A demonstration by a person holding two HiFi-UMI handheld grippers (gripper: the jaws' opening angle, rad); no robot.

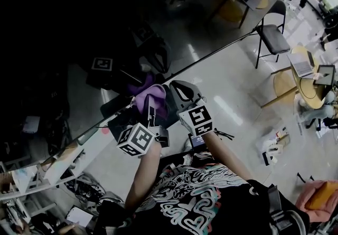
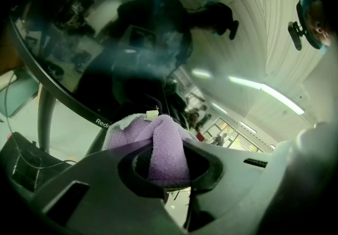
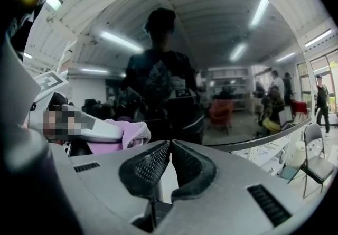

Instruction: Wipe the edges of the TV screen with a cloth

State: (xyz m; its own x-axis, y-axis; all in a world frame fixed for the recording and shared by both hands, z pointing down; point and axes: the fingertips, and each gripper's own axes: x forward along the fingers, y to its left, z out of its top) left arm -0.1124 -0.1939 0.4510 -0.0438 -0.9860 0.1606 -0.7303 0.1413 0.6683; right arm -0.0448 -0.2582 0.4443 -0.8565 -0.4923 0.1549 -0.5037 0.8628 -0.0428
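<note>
Left gripper view: left tongs (image 2: pixel 168 168) pinch purple cloth (image 2: pixel 165 147); TV screen (image 2: pixel 113 65) cropped.

Both grippers held up at the TV screen's (image 1: pixel 63 44) edge.
The left gripper (image 1: pixel 151 110) is clamped on the purple cloth (image 2: pixel 168 149) at the screen. The right gripper (image 1: pixel 182 94) is just beside it, jaws pressed together on nothing. Both forearms extend toward the screen.

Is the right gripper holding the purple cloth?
No, the right gripper has its fingers shut on nothing; the purple cloth is pinched in the left gripper.
</note>
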